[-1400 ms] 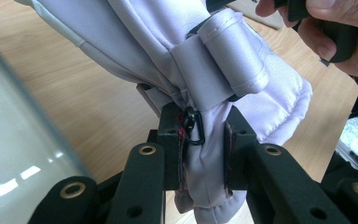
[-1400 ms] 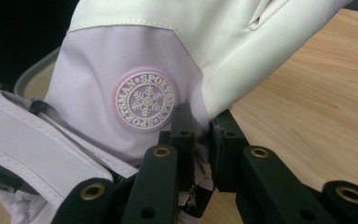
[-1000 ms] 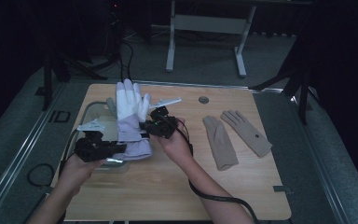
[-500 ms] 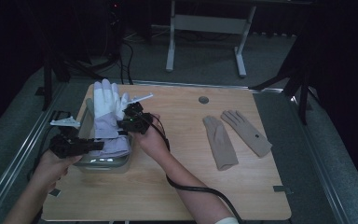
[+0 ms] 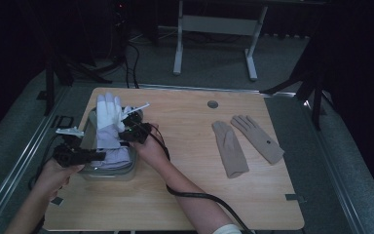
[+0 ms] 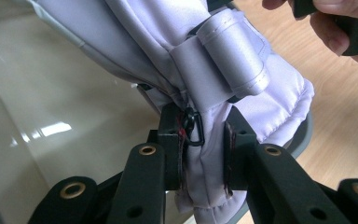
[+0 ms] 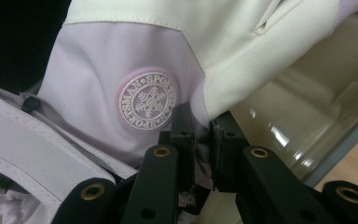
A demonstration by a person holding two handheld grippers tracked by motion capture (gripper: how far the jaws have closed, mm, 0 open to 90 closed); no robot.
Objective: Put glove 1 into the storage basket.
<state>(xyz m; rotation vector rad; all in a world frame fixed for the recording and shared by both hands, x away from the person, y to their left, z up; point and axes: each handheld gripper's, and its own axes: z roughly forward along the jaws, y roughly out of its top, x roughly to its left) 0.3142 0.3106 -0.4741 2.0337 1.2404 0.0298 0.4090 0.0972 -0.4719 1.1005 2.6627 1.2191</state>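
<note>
The wooden counter (image 5: 185,195) is carrying everything here, and the clear bin (image 5: 108,171) near its left edge is serving as the landmark. Well to the right of the bin, a pair of tan gloves (image 5: 246,144) is lying flat, untouched.

Directly over the bin, the white-and-lilac ski glove (image 5: 109,127) is hanging between both tools, its fingers pointing toward the far side and its cuff end sagging down into the bin's opening. In the left gripper view the bin's clear wall (image 6: 51,107) is sitting just behind the cuff.

The left tool (image 6: 204,156) is pinching the quilted cuff fabric beside a small black clip, jaws pressed onto the cloth. The right tool (image 7: 200,135) is pinching a fold of the glove's body just below the round snowflake badge (image 7: 148,100) — again clamped tight on fabric, at the bin's right rim.

Judging by this, the step in hand is lowering the ski glove into the bin — it is over the opening but not yet lying inside. The next move is calling for both hands to sink together so the glove's fingers clear the far rim, then for the tools to spread only once the glove is resting on the bin's floor; letting go early is risking it draping over the wall.
</note>
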